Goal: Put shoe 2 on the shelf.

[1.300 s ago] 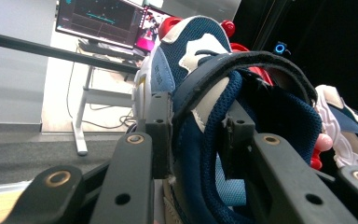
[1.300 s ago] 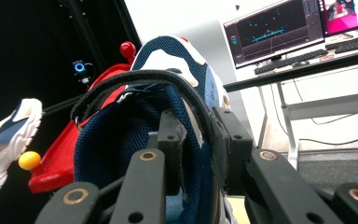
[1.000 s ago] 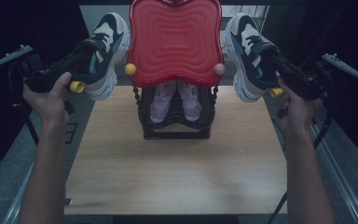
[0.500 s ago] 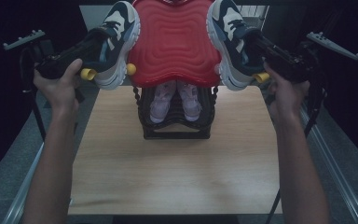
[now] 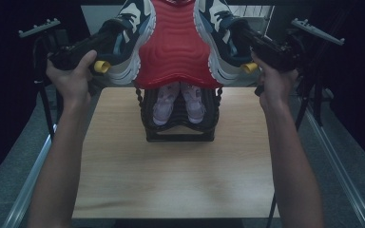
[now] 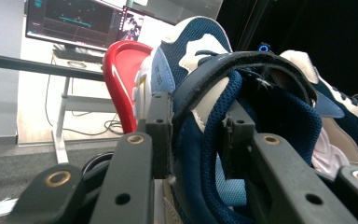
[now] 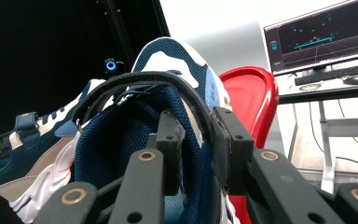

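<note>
In the high view each hand holds up a navy and white sneaker on either side of the red wavy top point(image 5: 178, 47) of a shoe rack. My left gripper point(image 5: 108, 38) is shut on the heel collar of the left sneaker point(image 5: 135, 33). My right gripper point(image 5: 240, 29) is shut on the heel collar of the right sneaker point(image 5: 214, 33). In the left gripper view the jaws point(image 6: 198, 135) clamp the padded collar of that sneaker point(image 6: 200, 60); the other sneaker point(image 6: 335, 121) shows beyond. The right gripper view shows the same grip point(image 7: 198, 140) on its sneaker point(image 7: 168, 65).
A black shoe rack point(image 5: 179, 133) stands at the back middle of the wooden table point(image 5: 171, 175), with a small pink pair point(image 5: 178, 102) on its lower shelf. Metal rails point(image 5: 342, 171) run along both table sides. A monitor point(image 7: 317, 35) stands behind the rack.
Both hands have risen and moved inward and away from me, carrying the sneakers from beside the red top to over its edges. The grips look unchanged.
</note>
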`<state>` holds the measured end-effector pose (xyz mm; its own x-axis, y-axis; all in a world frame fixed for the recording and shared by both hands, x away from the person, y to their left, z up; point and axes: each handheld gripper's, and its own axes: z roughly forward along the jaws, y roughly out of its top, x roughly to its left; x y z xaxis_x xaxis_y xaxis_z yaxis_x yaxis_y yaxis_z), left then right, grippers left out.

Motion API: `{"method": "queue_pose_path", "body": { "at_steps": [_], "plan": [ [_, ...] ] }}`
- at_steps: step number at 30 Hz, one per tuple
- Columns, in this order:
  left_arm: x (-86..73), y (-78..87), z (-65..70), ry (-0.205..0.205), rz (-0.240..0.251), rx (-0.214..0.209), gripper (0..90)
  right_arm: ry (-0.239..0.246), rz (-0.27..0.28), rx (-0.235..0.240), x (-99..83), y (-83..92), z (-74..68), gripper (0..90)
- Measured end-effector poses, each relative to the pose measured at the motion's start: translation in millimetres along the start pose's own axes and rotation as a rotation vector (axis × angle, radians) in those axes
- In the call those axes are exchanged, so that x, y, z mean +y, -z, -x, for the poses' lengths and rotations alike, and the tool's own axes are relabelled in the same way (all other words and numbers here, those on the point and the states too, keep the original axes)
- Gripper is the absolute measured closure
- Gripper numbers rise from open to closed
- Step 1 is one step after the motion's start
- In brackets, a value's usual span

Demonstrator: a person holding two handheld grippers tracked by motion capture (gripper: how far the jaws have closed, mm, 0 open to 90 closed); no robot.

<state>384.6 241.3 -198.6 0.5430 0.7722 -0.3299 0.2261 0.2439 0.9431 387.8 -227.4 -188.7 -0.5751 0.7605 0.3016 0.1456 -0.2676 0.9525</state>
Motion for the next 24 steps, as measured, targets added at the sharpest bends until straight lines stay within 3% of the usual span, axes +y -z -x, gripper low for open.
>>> {"method": "queue_pose_path", "body": {
  "at_steps": [24],
  "plan": [
    [10.1,-34.9,17.5,0.016,-0.01,0.012,69.7,-0.035,-0.037,0.002,8.3,-41.1,-12.2,73.6]
  ]
}}
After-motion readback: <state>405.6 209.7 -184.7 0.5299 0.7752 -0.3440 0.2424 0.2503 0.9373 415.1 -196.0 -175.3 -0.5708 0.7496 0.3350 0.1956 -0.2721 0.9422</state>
